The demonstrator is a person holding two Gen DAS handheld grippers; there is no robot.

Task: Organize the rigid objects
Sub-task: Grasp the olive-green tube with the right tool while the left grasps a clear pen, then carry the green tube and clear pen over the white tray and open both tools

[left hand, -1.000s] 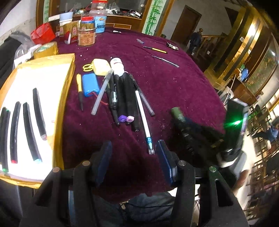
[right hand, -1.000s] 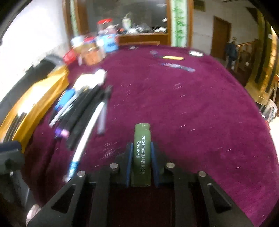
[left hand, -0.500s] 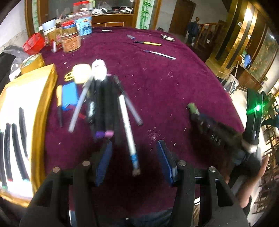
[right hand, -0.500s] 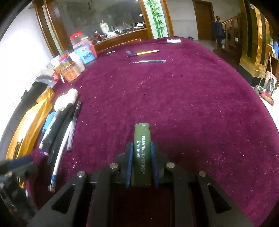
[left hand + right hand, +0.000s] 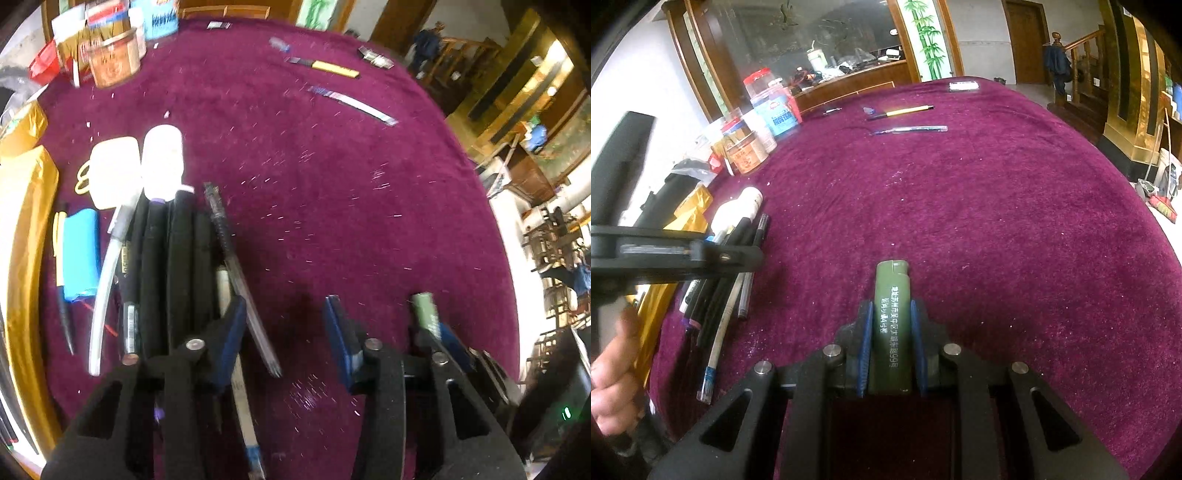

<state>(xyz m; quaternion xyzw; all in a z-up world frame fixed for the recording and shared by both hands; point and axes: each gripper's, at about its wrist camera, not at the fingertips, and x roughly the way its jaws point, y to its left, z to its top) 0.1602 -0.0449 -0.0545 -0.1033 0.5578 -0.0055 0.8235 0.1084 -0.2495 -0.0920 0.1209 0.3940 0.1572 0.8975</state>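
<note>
1. Right wrist view, bottom centre: my right gripper (image 5: pixel 891 345) is clamped on a green lighter (image 5: pixel 891 325), its blue pads pressing both long sides, the lighter's top poking forward over the purple tablecloth (image 5: pixel 997 221).
2. Left wrist view, bottom centre: my left gripper (image 5: pixel 284 339) points steeply down at the cloth, its jaws closing; a slim dark pen (image 5: pixel 240 273) crosses just inside the left pad, though I cannot tell whether it is the target. Nothing is gripped yet.
3. Middle left: the row of pens and markers (image 5: pixel 173 266) lies roughly side by side, with a white bottle (image 5: pixel 162 157) and a blue block (image 5: pixel 81 254) at its far end and left. This sorted group looks largely done.
4. Far upper centre: a yellow pen (image 5: pixel 905 110) and a clear pen (image 5: pixel 908 129) lie well apart from the row, seemingly left to gather; the lighter awaits placing too.
5. Lower left of the right view: my left hand (image 5: pixel 613 384) grips its handle.
</note>
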